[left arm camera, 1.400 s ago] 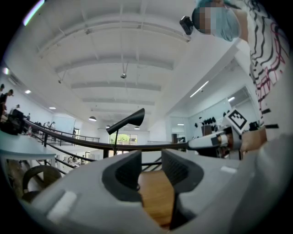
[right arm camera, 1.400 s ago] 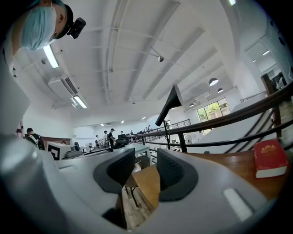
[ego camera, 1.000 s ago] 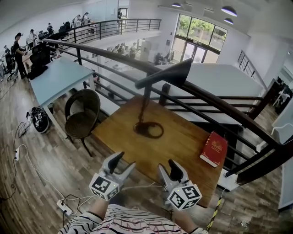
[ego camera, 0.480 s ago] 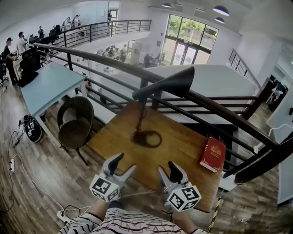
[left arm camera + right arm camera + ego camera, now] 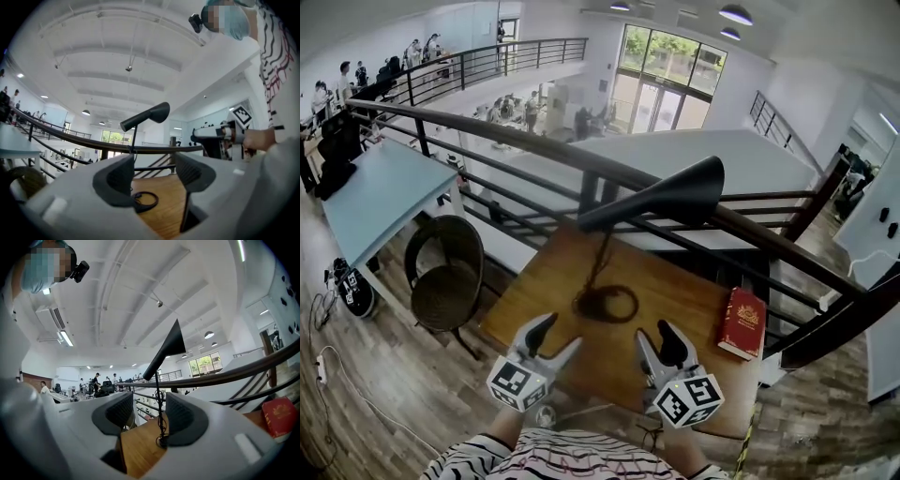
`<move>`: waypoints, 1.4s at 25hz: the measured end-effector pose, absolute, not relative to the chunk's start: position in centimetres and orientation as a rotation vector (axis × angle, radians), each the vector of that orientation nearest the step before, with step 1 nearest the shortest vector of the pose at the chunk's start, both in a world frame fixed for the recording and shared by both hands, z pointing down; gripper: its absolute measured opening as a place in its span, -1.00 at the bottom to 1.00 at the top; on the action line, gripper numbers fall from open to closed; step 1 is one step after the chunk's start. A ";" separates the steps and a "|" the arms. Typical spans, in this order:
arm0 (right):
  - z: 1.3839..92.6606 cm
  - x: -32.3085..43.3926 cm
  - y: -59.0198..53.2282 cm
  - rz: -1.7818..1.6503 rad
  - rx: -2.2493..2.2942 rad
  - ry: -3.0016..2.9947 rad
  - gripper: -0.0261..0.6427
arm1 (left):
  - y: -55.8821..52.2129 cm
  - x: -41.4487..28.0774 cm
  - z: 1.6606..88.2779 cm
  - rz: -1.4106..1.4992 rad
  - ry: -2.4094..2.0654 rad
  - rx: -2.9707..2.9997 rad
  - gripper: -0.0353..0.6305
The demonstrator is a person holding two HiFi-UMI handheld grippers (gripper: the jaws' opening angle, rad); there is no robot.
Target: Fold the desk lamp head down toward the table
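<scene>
The wooden worktop [image 5: 684, 291] carries the desk lamp [image 5: 649, 205], base ring [image 5: 605, 304] near its middle, head [image 5: 698, 185] raised high over the far edge — untouched, so the fold looks wholly undone. A red book [image 5: 741, 322] lies by the right edge. The left gripper [image 5: 560, 332] and right gripper [image 5: 656, 333] hover over the near edge, fingers apart, empty

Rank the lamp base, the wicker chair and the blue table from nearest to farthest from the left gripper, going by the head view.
1. The lamp base, on the wooden table, just ahead and right of the tongs of the left gripper.
2. The wicker chair, on the floor left of that table.
3. The blue table, farther left, beyond the chair.
</scene>
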State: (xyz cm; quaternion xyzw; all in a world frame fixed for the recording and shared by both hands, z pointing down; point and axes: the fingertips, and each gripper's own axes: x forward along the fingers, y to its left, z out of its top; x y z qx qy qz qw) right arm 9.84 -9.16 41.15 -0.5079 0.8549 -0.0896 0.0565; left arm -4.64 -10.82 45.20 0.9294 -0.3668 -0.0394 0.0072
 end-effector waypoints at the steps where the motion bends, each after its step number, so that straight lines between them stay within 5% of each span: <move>1: 40.8 9.2 -9.9 -0.255 -1.556 2.583 -0.31 | -11.6 -5.3 45.2 -0.125 -1.126 2.915 -0.08; 18: 31.3 4.5 -17.3 0.138 -1.769 2.498 -0.31 | -21.4 -10.9 45.0 -0.105 -0.872 2.953 -0.07; 35: 17.5 12.5 -24.0 0.792 -1.748 2.560 -0.31 | -29.7 -1.5 45.9 -0.114 -0.906 2.887 0.12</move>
